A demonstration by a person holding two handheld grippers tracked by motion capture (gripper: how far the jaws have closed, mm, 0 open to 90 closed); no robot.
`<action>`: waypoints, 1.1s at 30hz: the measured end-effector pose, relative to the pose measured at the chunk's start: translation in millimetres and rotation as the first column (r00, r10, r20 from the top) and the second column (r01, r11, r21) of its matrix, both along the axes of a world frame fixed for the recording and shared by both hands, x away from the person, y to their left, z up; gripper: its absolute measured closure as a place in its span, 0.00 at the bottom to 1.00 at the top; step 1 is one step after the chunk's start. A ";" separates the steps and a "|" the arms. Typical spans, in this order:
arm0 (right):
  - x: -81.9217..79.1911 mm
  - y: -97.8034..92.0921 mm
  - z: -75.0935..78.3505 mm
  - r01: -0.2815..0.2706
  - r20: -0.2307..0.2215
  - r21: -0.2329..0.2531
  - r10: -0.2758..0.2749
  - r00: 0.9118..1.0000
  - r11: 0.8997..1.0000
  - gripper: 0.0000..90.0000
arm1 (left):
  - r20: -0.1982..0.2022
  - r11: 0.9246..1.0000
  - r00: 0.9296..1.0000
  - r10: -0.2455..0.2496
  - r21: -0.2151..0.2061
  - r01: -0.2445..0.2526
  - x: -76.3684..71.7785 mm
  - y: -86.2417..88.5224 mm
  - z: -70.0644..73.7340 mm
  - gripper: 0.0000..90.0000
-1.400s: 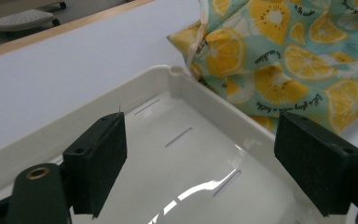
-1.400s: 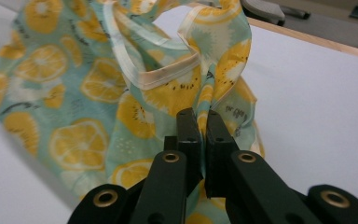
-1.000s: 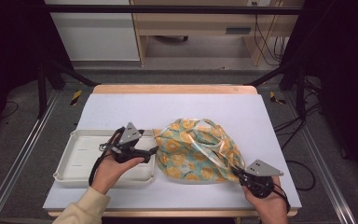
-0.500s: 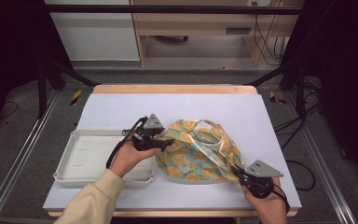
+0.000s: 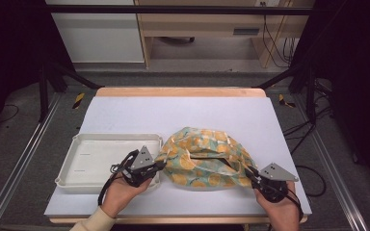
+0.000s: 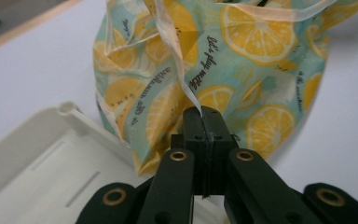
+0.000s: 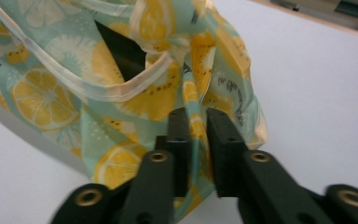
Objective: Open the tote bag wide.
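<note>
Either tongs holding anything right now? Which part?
Both. The left tongs are shut on a pale trim strip of the lemon-print teal fabric bag at its left side; the right tongs pinch a fabric fold at its right edge.

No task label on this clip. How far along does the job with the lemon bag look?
Done: both grips. The left claw is shut on the lemon-print fabric bag, the right claw on its opposite edge. In hand: holding the mouth slightly open. Left: unclear; the white plastic tray beside it holds nothing.
</note>
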State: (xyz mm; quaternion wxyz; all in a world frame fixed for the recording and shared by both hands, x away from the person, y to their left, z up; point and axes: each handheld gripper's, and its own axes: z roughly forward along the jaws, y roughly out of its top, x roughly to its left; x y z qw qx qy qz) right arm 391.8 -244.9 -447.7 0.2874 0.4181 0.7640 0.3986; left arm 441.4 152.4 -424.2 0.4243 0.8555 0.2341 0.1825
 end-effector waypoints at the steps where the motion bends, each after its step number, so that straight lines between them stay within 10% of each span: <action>1: -0.7 1.1 3.9 0.011 0.019 -0.010 -0.010 1.000 1.000 0.76 | -0.003 1.000 1.000 -0.001 -0.009 0.001 0.0 -0.3 -0.6 1.00; 7: -0.6 10.2 33.4 0.026 0.080 0.004 -0.026 0.996 1.000 0.47 | -0.010 1.000 1.000 -0.004 -0.002 0.004 -0.6 0.2 -5.6 1.00; 13: 21.5 40.3 67.1 -0.078 0.084 0.028 0.075 0.994 0.997 0.26 | -0.004 1.000 1.000 0.005 -0.020 -0.006 1.0 3.4 -0.6 1.00; 20: 33.7 75.8 76.8 -0.178 0.080 0.064 0.172 0.982 0.982 0.35 | 0.017 0.999 1.000 0.019 -0.027 -0.019 2.1 10.0 4.0 1.00; 33: 49.7 63.9 58.8 -0.126 0.009 0.073 0.126 0.992 0.989 0.42 | 0.047 0.999 0.998 0.044 -0.034 -0.042 4.6 17.8 8.0 1.00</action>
